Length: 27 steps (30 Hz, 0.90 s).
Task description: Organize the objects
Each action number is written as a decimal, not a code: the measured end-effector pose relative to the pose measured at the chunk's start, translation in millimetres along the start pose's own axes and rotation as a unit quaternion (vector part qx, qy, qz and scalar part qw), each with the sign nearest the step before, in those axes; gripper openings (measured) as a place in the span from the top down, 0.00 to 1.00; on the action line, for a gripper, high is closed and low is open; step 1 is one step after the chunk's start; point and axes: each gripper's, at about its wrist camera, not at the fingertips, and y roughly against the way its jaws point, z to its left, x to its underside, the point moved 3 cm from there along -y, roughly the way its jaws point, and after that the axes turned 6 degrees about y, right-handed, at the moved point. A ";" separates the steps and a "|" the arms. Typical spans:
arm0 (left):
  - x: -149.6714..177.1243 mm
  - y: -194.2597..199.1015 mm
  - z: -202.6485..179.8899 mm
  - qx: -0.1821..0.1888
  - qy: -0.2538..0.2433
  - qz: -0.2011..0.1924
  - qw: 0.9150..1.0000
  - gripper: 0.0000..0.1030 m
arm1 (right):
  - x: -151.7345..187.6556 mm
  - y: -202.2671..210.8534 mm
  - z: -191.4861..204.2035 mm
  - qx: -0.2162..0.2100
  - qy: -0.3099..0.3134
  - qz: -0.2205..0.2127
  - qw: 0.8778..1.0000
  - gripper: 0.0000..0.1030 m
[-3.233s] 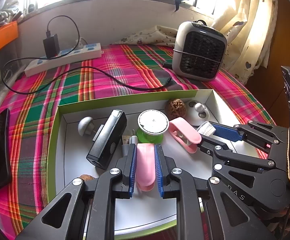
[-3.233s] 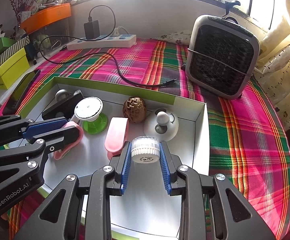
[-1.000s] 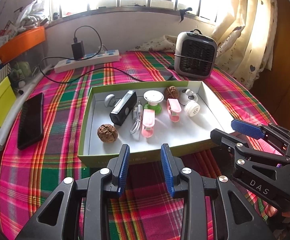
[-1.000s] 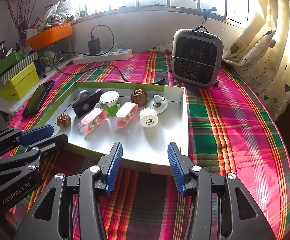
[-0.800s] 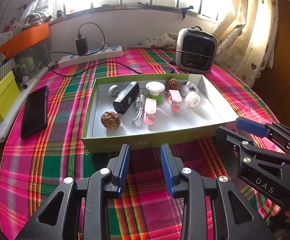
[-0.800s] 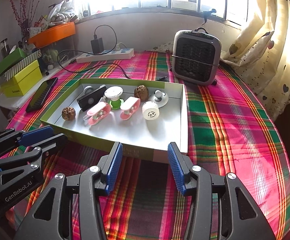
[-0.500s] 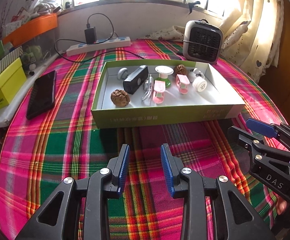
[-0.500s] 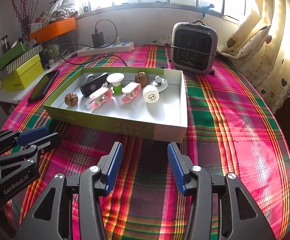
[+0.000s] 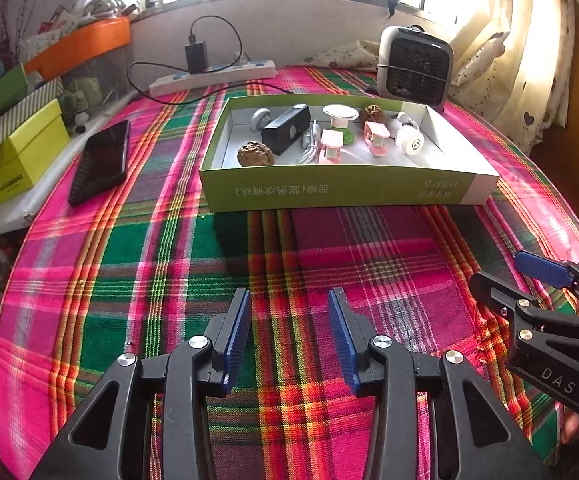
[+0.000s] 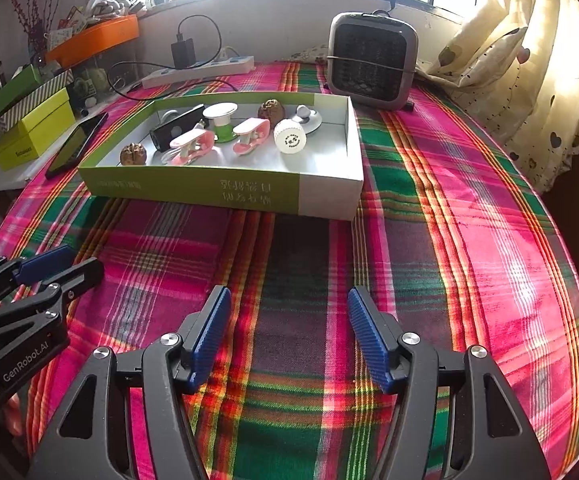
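I saw the desk (image 9: 297, 248) covered edge to edge in a pink, green and red plaid cloth (image 10: 469, 208). On it lay a shallow green-and-white box (image 9: 329, 190), near the far side. To its left a black phone (image 9: 101, 160) lay flat on the cloth. Behind the box stood a small grey heater (image 10: 371, 60) at the right, and a white power strip (image 9: 213, 76) lay along the back with a black charger (image 9: 196, 56) plugged into it.

Left tool (image 9: 289, 332) opening, empty, over plaid cloth (image 9: 169, 248) near green box (image 9: 329, 190).
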 end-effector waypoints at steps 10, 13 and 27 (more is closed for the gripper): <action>1.9 1.5 -0.6 0.004 0.003 -0.001 1.000 0.57 | 2.5 -1.7 -6.1 0.019 -0.012 -0.004 1.000 0.25; 3.5 2.1 -2.8 -0.003 0.002 -0.004 1.000 0.56 | 3.0 -1.3 -5.6 0.020 -0.013 -0.005 1.000 0.25; 4.0 2.0 -2.4 -0.003 0.005 -0.005 1.000 0.55 | 3.4 -1.1 -5.9 0.021 -0.013 -0.005 1.000 0.24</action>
